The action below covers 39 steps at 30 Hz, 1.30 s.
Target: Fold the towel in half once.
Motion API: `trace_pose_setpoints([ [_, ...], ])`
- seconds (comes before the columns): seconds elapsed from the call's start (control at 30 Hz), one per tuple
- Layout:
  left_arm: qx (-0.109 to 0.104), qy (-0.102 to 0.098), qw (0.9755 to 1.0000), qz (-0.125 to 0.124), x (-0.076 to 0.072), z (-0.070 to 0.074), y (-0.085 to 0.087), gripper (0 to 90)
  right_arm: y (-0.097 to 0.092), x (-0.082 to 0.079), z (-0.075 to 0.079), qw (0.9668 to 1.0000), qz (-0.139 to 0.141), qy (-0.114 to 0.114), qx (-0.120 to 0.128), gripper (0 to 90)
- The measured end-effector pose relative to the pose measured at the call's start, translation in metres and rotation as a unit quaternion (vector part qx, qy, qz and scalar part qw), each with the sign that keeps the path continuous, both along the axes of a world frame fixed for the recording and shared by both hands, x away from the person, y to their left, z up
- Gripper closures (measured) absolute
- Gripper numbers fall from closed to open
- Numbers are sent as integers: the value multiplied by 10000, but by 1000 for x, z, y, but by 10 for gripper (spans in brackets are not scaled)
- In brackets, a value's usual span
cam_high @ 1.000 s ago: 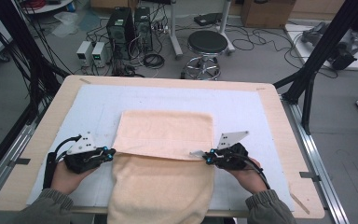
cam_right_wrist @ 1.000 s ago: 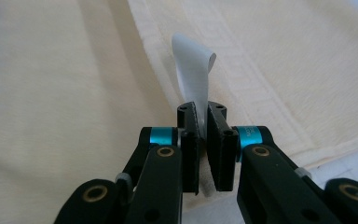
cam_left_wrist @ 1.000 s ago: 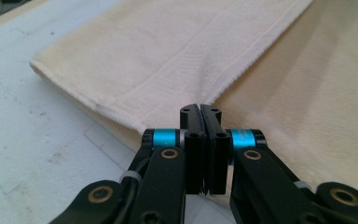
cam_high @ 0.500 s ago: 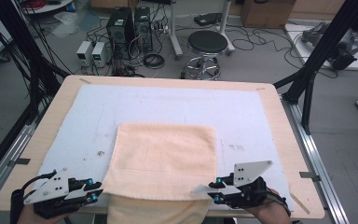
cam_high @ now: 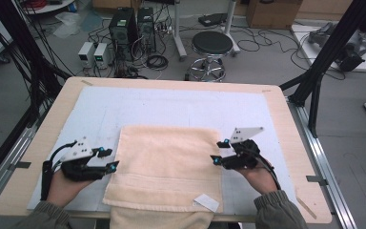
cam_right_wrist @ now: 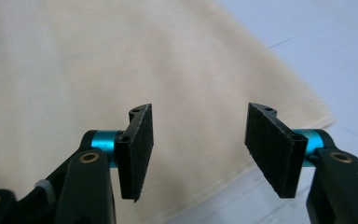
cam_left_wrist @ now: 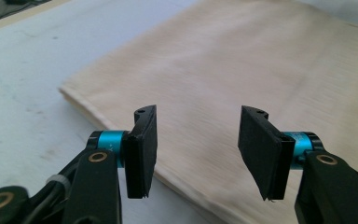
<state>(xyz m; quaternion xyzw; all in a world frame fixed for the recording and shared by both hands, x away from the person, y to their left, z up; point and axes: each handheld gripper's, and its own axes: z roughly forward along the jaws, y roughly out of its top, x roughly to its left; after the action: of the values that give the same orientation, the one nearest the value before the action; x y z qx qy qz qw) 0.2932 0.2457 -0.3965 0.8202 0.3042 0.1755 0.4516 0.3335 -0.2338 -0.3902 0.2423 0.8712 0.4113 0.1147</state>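
A beige folded towel (cam_high: 167, 164) lies flat on the pale mat, and its near end hangs over the table's front edge. A white label (cam_high: 206, 202) lies on its near right corner. My left gripper (cam_high: 108, 159) hovers at the towel's left edge. Its jaws are open after just widening, with nothing between them. My right gripper (cam_high: 219, 151) sits at the towel's right edge, also open and just widened, gripping nothing. In the left gripper view the gripper (cam_left_wrist: 196, 135) looks across the towel (cam_left_wrist: 242, 60). In the right gripper view the gripper (cam_right_wrist: 198, 135) faces the towel (cam_right_wrist: 74, 70) near its corner.
The pale blue mat (cam_high: 171, 107) covers a wooden table (cam_high: 279, 102). Beyond the far edge stand a black stool (cam_high: 212, 45), computer towers (cam_high: 124, 28) and loose cables on the floor. Black frame posts (cam_high: 331, 50) rise at both sides.
Both grippers pulled the towel toward the front edge, let go and moved back up beside its left and right edges. Their jaws went from shut to open.
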Motion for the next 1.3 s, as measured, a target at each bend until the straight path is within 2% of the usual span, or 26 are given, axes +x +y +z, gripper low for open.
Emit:
trace_pose_setpoints([
  [0.03,-17,40,9998,185,10,-2,0,454,0,9,-1,10000,-66,7,16,398],
  [0.13,-49,358,9978,552,40,-9,2,459,0,34,-8,9996,-264,77,44,369],
  [0.2,-67,354,9965,755,54,-13,3,459,0,49,-14,9994,-336,47,29,361],
  [0.27,-119,441,9949,900,68,-16,3,466,-1,59,-21,9992,-382,82,26,354],
  [0.33,-151,480,9942,952,80,-20,2,464,-2,68,-27,9990,-432,141,17,346],
  [0.47,-28,698,9929,962,99,-28,-6,446,-2,80,-35,9983,-504,299,-59,315],
  [0.5,20,799,9919,984,102,-31,-8,445,-2,81,-37,9983,-511,270,-71,316],
  [0.6,177,943,9900,1039,108,-37,-11,421,-2,85,-44,9978,-488,442,-78,317],
  [0.67,167,1040,9885,1081,110,-41,-12,415,-2,87,-50,9968,-484,616,-148,322],
  [0.7,150,1075,9883,1071,111,-42,-12,415,-2,87,-51,9966,-506,648,-100,332],
  [0.77,71,1081,9877,1126,112,-43,-11,423,-3,88,-51,9968,-424,679,-29,396],
  [0.83,111,1017,9889,1073,112,-43,-12,466,-1,88,-51,9974,-352,633,-67,454],
  [0.93,81,987,9910,898,111,-44,-15,611,3,88,-50,9975,-186,678,-48,596],
  [0.97,39,1012,9914,832,111,-44,-15,649,4,87,-50,9975,-123,701,-41,672],
  [1.0,-23,1058,9916,748,111,-44,-14,724,5,88,-49,9969,17,782,-17,747],
  [1.07,-36,1012,9919,768,112,-44,-14,812,8,88,-48,9969,61,779,-41,781],
  [1.17,68,841,9920,939,116,-39,-14,848,9,93,-43,9974,-30,696,-164,810],
  [1.2,80,830,9912,1024,119,-35,-14,851,10,96,-40,9976,-80,654,-208,813],
  [1.3,267,501,9910,1214,131,-13,-20,855,17,108,-20,9985,-247,366,-320,818],
])
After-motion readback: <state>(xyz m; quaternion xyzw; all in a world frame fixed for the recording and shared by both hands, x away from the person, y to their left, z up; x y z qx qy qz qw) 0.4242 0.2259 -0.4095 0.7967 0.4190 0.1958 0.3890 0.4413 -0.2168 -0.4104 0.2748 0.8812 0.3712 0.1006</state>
